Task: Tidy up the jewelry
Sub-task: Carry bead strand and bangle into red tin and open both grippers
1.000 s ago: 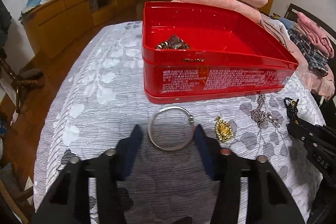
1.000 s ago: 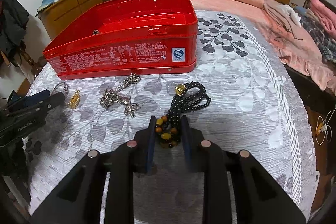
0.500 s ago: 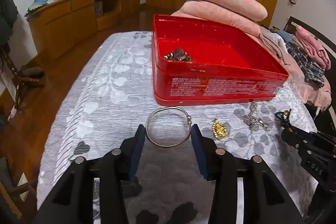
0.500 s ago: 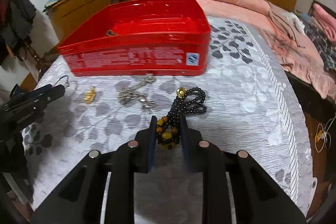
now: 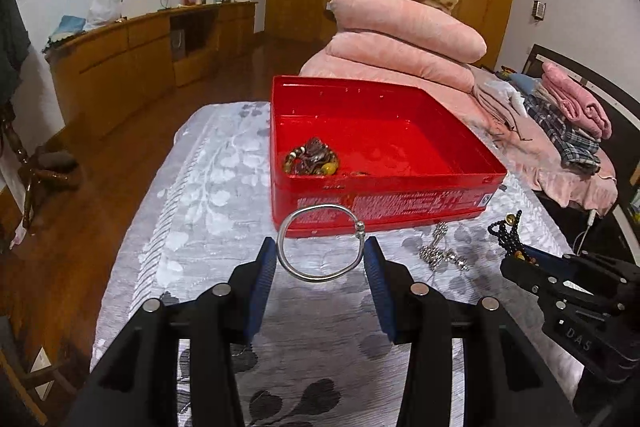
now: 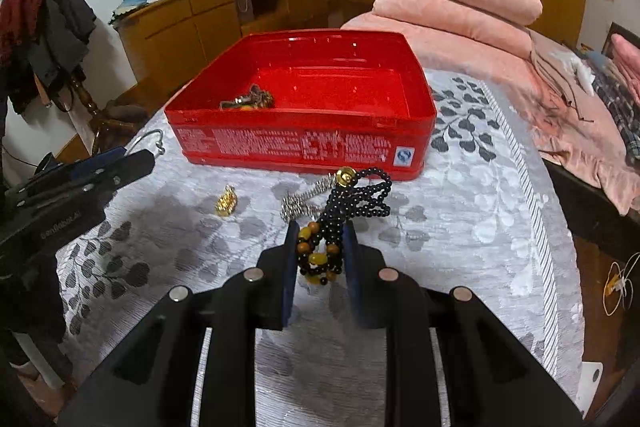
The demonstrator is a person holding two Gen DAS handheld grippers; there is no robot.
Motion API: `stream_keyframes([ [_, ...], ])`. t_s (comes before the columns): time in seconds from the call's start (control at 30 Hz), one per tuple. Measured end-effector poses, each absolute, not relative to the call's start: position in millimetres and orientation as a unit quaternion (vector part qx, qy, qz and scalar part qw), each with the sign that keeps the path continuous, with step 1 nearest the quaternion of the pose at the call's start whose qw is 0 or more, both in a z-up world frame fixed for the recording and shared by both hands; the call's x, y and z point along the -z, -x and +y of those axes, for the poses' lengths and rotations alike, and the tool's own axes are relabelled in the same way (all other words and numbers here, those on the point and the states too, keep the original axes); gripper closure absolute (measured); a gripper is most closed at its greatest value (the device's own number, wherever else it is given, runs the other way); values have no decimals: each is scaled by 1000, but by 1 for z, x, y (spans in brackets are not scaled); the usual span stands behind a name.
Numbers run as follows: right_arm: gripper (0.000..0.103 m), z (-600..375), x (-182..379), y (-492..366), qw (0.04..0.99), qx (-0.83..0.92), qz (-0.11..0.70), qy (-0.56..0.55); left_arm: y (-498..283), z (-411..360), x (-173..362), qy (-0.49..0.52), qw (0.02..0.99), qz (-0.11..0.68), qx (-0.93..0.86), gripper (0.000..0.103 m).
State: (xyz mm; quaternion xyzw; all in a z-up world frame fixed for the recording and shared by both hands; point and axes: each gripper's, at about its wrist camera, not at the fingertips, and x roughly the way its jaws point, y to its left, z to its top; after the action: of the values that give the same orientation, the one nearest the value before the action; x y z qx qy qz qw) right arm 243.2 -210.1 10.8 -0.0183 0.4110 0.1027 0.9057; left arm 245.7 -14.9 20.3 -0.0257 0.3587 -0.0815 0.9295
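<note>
My left gripper (image 5: pixel 320 259) is shut on a silver bangle (image 5: pixel 320 243) and holds it above the bedspread, just in front of the red tin (image 5: pixel 384 203). My right gripper (image 6: pixel 320 247) is shut on a black and amber bead bracelet (image 6: pixel 340 211), lifted off the cloth. The tin (image 6: pixel 304 143) is open and holds a beaded piece (image 5: pixel 312 159) in its near left corner. A silver chain (image 6: pixel 300 203) and a gold pendant (image 6: pixel 226 205) lie on the cloth in front of the tin. The chain also shows in the left wrist view (image 5: pixel 440 255).
The grey floral bedspread (image 6: pixel 460 195) covers the surface. Pink quilts (image 5: pixel 400 39) are stacked behind the tin. Folded clothes (image 5: pixel 568 123) lie at the right. A wooden cabinet (image 5: pixel 132 63) runs along the left wall.
Both grippers have risen. The bangle has come up off the cloth in the left gripper, and the bead bracelet has come up in the right gripper. The tin's inside shows more.
</note>
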Motion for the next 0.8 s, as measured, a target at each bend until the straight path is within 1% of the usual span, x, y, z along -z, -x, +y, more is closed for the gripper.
stream_keyframes([
  [0.8, 83, -204, -58, -291, 923, -107, 370, 12, -280, -26, -53, 20, 942, 326, 81, 58],
])
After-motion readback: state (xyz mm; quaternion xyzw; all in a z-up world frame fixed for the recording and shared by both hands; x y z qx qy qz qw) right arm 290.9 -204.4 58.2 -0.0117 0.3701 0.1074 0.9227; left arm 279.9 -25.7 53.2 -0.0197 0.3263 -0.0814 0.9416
